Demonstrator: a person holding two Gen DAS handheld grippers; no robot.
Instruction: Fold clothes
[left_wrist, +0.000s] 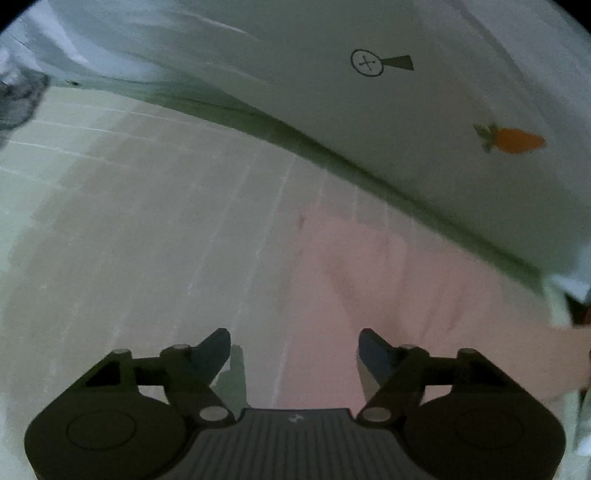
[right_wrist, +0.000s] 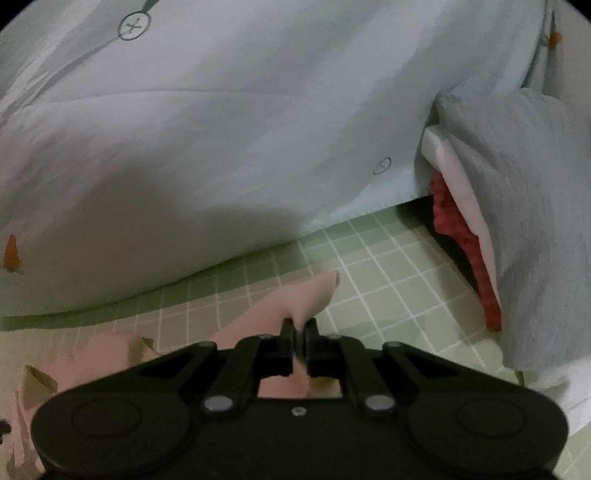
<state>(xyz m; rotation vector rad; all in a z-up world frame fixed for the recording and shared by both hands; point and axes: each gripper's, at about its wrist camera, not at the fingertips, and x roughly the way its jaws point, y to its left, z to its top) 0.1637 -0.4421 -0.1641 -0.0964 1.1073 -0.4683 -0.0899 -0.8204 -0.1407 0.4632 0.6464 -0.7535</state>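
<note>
Right gripper (right_wrist: 299, 341) clamps the pink garment (right_wrist: 295, 295) beside the white quilt (right_wrist: 221, 147) — left gripper (left_wrist: 294, 349) jaws apart, empty.

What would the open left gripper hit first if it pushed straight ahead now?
Probably the green checked sheet just beyond the left gripper, beside the pink garment; further on, the white carrot-print quilt. Depth is unclear.

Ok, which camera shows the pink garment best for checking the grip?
The right wrist view: the right gripper is shut on a fold of the pink garment. The left wrist view shows only a flat stretch ahead of the open left gripper.
</note>
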